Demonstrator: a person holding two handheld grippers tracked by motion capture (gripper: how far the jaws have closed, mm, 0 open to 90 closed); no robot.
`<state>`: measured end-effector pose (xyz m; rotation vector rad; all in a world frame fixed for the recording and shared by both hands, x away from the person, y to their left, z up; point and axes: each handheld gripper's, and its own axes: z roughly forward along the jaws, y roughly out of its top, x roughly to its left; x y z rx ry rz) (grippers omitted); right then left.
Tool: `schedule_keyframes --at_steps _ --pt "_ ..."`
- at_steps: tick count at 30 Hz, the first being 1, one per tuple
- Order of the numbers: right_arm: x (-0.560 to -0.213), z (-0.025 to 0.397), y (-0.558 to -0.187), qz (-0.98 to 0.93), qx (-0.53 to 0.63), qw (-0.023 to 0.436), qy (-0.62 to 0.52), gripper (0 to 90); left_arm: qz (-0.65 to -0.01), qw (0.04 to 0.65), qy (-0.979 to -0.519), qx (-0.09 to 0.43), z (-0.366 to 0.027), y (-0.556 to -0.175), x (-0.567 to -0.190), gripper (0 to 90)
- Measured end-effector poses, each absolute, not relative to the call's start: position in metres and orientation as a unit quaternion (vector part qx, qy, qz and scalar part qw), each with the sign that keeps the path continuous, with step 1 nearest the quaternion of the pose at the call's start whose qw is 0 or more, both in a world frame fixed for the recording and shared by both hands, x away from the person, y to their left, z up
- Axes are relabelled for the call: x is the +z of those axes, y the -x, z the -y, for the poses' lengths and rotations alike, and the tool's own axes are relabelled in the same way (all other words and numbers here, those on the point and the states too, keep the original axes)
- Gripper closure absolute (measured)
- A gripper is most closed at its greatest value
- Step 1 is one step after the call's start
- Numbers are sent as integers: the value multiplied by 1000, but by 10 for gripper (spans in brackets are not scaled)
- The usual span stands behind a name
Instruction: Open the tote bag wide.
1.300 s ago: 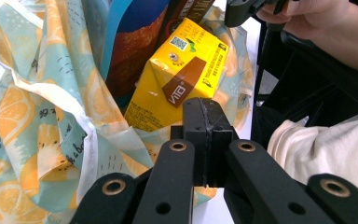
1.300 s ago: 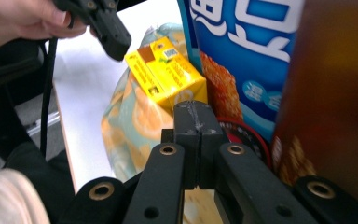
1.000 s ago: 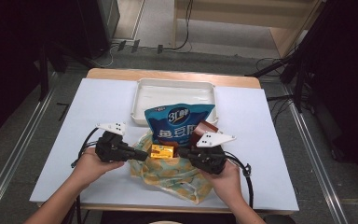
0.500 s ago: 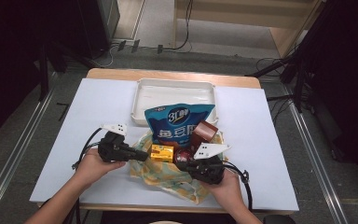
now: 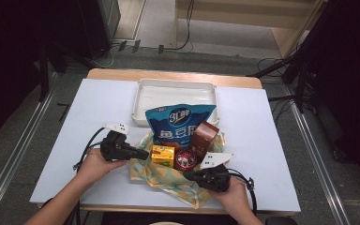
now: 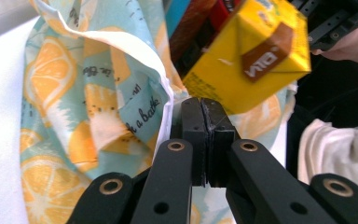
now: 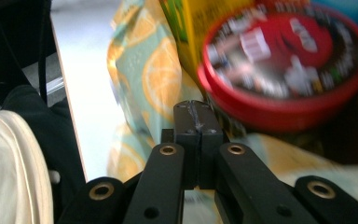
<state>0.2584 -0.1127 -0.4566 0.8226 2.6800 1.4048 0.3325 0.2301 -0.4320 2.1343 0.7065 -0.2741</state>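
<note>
a white surface [image 5: 98,108] is seen from the high view, with a white tray [image 5: 143,101] set at its far middle. a blue snack bag [image 5: 178,123] is leaned with its top over the tray's near edge. just in front of the bag a citrus-print cloth [image 5: 168,180] is spread, and on it are grouped a brown carton [image 5: 205,135], a yellow carton [image 5: 163,154] and a round red tin [image 5: 185,158].

the left gripper [image 5: 138,153] is held at the cloth's left edge, just beside the yellow carton. in the left gripper view the jaws are seen pressed together; a fold of the cloth [image 6: 98,93] lies against their left side, but whether cloth is pinched between them cannot be told. the yellow carton [image 6: 249,51] is seen tilted just beyond the tips.

the right gripper [image 5: 188,175] is held at the cloth's near right part, just below the tin. in the right gripper view its jaws are pressed together, the cloth [image 7: 149,79] and the blurred red tin [image 7: 284,60] just beyond; a pinch cannot be confirmed.
</note>
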Motion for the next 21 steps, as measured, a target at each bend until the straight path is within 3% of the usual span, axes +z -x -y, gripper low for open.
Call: schedule_keyframes --at_steps 8,15,21 --pt "-469 130 -259 -850 455 25 -263 900 -297 421 -849 -115 -230 -343 -445 892" --pt "-487 140 -266 -844 436 -2 -313 900 -305 409 -851 -120 -224 -352 -458 890" --pt "-475 145 -267 -847 431 4 -310 900 -307 407 -852 -118 -225 -359 -459 886"
